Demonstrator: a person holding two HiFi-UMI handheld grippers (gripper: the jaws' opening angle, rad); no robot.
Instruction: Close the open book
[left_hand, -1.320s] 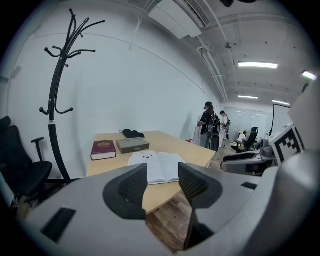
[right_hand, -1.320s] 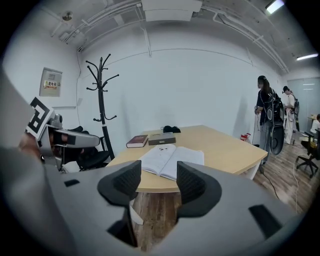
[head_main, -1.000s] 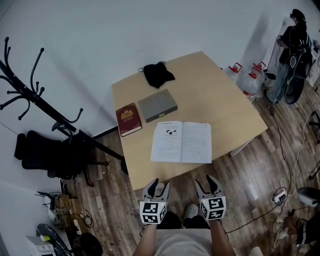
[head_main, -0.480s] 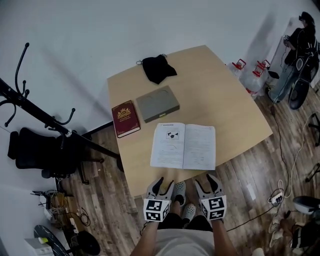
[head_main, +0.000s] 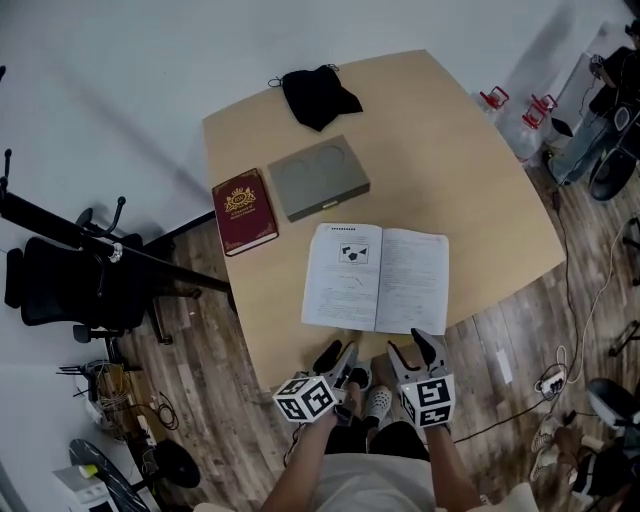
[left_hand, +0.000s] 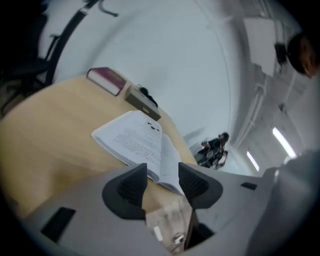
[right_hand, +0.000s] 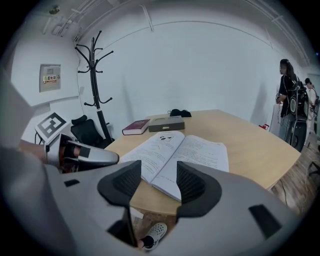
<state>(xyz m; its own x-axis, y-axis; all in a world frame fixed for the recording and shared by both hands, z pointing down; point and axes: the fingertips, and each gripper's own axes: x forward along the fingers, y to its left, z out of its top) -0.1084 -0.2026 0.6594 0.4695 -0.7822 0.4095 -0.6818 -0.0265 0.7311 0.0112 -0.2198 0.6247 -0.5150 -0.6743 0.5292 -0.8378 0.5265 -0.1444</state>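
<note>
Both left gripper and right gripper hang just short of the open book. Their fingers stand spread, empty.

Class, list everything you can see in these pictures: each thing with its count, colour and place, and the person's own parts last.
table: one, light wood, centre of the head view
open book: one, white pages, near edge of table
closed book: one, dark red, left part of table
flat box: one, grey, beside the closed book
cloth item: one, black, far edge of table
coat stand: one, black, floor left of table
office chair: one, black, by the coat stand
water jugs: two, clear with red handles, floor right of table
bystander: one, dark clothes, far right
left gripper: grey, jaws apart, empty
right gripper: grey, jaws apart, empty
</note>
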